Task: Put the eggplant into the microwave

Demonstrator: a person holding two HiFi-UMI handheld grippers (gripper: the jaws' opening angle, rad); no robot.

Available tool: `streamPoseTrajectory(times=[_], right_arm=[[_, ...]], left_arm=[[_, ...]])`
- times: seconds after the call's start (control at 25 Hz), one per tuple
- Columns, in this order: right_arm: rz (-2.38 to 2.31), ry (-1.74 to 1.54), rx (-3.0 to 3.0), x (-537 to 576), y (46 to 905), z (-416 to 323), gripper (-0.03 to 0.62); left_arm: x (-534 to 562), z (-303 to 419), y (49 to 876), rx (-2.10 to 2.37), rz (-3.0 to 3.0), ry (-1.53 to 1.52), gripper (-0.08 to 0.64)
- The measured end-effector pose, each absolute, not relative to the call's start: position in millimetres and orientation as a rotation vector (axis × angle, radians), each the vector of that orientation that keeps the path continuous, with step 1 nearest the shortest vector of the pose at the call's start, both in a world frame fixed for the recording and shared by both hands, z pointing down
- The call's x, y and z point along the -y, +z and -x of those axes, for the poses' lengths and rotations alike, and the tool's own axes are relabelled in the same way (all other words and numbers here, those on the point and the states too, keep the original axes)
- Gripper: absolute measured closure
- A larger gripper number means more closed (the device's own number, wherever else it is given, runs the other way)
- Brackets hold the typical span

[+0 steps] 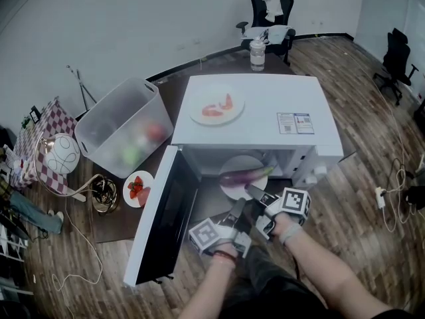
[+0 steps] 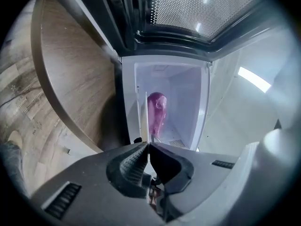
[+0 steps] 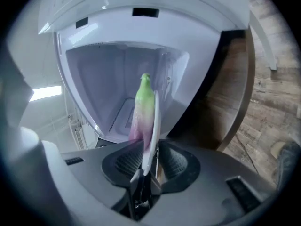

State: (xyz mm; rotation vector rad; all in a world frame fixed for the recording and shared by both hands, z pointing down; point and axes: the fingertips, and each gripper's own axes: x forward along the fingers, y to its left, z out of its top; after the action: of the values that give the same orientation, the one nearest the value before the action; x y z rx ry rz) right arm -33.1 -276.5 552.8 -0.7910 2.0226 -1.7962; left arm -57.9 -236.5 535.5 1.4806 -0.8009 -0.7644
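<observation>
While at the open microwave [image 1: 265,108], eggplant [image 1: 246,175] on its plate [image 1: 231,189].

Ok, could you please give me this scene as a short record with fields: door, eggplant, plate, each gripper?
microwave door: open, swung left
eggplant: lying on the white plate, at the mouth of the microwave
left gripper: shut on the plate's rim
right gripper: open, plate's rim between its jaws
</observation>
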Motion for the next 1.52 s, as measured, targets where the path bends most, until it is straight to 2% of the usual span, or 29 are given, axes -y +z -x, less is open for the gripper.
streamPoseTrajectory(times=[0.12,0.16,0.96,1.08,1.28,1.52], right_arm=[[0.767,-1.775,-2.096,274,548,35,0.485],[0.746,-1.769,-2.113,273,545,38,0.458],[0.749,-1.617,-2.544,247,544,39,0.459],[0.760,-1.569,-2.628,244,543,41,0.480],[0.841,-1.475,-2.739,247,543,44,0.579],[0.880,-1.480,-2.701,255,543,44,0.584]], left_arm=[[238,59,536,0.807,-1.465,-0.782,0.549],[238,60,537,0.812,-1.455,-0.783,0.551],[251,68,540,0.840,-1.430,-0.795,0.551],[253,69,540,0.843,-1.438,-0.783,0.551],[256,67,540,0.859,-1.495,-0.720,0.541],[261,66,541,0.900,-1.617,-0.589,0.526]])
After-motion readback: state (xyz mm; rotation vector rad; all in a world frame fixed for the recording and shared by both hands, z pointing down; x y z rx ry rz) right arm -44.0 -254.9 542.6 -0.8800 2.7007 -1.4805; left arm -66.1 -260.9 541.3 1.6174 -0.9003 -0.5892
